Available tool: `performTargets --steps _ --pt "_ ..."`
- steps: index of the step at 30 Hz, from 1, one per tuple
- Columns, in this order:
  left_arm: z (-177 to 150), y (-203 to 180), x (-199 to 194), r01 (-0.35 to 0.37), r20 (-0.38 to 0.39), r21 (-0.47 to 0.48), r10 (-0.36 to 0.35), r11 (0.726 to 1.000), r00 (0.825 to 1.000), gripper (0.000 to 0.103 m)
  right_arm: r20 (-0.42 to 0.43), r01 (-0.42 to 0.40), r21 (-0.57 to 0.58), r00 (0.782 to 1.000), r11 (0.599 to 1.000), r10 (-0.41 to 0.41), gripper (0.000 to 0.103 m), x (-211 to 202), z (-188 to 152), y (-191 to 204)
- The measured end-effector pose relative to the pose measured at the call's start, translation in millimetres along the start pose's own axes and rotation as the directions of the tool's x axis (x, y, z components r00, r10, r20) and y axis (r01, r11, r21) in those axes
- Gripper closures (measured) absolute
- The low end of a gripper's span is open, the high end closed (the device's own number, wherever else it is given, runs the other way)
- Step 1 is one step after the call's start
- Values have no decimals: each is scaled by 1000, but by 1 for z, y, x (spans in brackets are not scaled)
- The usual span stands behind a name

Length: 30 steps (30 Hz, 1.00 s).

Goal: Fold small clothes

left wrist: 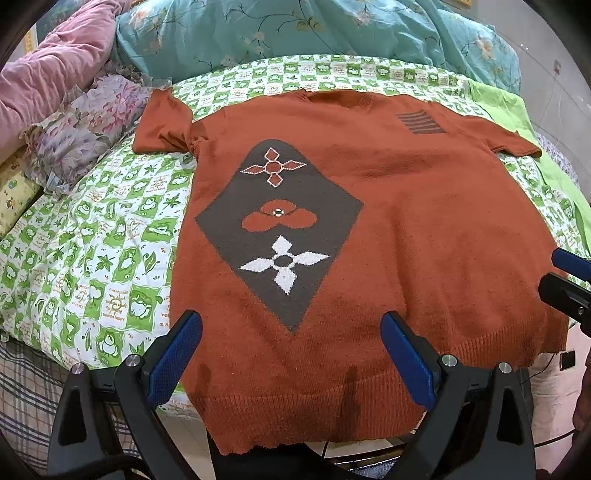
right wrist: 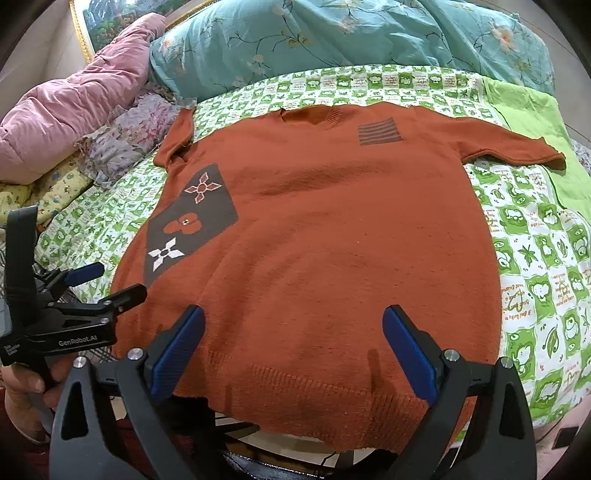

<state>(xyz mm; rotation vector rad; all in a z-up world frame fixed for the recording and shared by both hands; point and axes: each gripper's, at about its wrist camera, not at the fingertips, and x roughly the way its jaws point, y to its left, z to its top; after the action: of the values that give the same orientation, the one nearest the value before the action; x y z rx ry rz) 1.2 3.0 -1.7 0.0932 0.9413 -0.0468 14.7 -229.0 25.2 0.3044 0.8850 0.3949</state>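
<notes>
A rust-orange knitted short-sleeved sweater (left wrist: pixel 424 221) lies flat, front up, on the bed, collar away from me; it also shows in the right wrist view (right wrist: pixel 332 240). It has a grey diamond panel (left wrist: pixel 280 221) with flower shapes and a striped grey patch (left wrist: pixel 419 122). My left gripper (left wrist: pixel 291 354) is open, empty, just above the hem at its left half. My right gripper (right wrist: pixel 293 350) is open, empty, above the hem at its right half. Each gripper shows at the edge of the other's view: the right one (left wrist: pixel 569 277), the left one (right wrist: pixel 107 284).
A green-and-white checked sheet (left wrist: pixel 92 258) covers the bed. A teal flowered quilt (left wrist: pixel 295 29), a pink quilt (left wrist: pixel 44 74) and a floral pillow (left wrist: pixel 85 125) lie at the back and left. A lime cloth (right wrist: pixel 532 122) lies at the right. The bed's edge is under the hem.
</notes>
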Motion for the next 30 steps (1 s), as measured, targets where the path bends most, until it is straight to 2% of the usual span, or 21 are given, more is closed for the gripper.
performTargets --steps 10,12,30 --pt "0 1 -1 5 33 -9 -5 1000 999 5 7 -13 4 1000 1000 13 6 -3 3 -1" --pt "1 1 0 0 0 -1 0 1000 1000 5 7 -14 5 1000 1000 14 6 -3 3 -1" --pt "3 0 7 3 -26 4 -3 1000 1000 5 4 -30 14 1000 999 30 6 0 4 -1"
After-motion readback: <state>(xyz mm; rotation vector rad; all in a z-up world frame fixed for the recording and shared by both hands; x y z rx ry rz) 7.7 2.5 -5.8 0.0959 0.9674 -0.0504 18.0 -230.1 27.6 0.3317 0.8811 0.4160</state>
